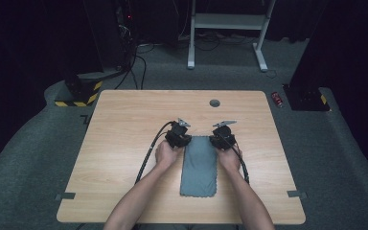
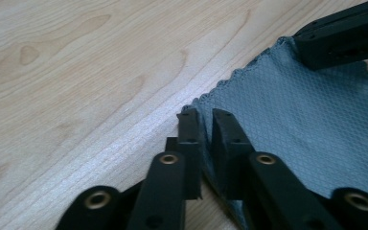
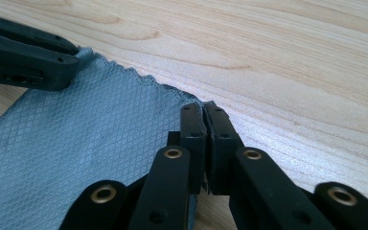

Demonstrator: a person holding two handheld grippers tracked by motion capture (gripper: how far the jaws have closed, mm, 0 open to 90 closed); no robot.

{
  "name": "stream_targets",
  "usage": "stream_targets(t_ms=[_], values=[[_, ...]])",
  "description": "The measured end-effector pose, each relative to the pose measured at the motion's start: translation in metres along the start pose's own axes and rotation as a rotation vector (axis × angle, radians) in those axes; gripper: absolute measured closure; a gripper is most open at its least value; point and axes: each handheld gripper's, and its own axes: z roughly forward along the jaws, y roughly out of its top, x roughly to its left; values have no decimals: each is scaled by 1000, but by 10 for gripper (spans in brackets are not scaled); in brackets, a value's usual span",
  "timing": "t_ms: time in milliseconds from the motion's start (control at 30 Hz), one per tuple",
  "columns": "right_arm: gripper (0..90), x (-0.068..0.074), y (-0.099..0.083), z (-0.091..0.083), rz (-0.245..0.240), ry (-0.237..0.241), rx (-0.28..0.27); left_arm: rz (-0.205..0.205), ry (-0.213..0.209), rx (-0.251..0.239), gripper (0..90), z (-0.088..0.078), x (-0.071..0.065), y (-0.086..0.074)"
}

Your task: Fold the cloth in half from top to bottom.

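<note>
Forearms come in from the near edge of the wooden table (image 1: 124,120), one on each side of a single grey cloth (image 1: 199,165) that lies flat on the table's near half, its long side running away from the person. Two grippers sit at the cloth's far end, one at each far corner.

At the cloth's far left corner the left gripper (image 1: 178,135) is clenched on the fabric: in the left gripper view its two black jaws stand nearly together, with the scalloped corner of the cloth (image 2: 287,120) pinched up between them (image 2: 204,125). At the far right corner the right gripper (image 1: 222,138) grips likewise; in the right gripper view its jaws press together on the cloth's edge (image 3: 205,122), and the rest of the cloth (image 3: 76,139) spreads flat beside them.

Beyond the cloth's far end a small round grommet (image 1: 214,103) is set in the tabletop. Nothing lies on the cloth or between the two grippers. Two grey tape tabs mark the table's near corners, left (image 1: 65,196) and right (image 1: 297,194) of the cloth.
</note>
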Motion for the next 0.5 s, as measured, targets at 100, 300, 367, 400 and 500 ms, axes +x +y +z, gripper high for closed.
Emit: stream_targets(t_ms=[100, 300, 367, 400, 500], values=[[884, -1, 0, 0, 9, 6, 2, 5, -10, 0, 881, 0, 1, 0], [886, -1, 1, -6, 6, 21, -4, -18, -38, 9, 888, -1, 5, 0], [886, -1, 1, -8, -2, 24, -15, -14, -46, 13, 888, -3, 6, 0], [887, 0, 2, -9, -10, 25, -17, -20, -51, 11, 888, -4, 7, 0], [887, 1, 2, -10, -13, 25, -19, -14, -55, 2, 888, -8, 8, 1]])
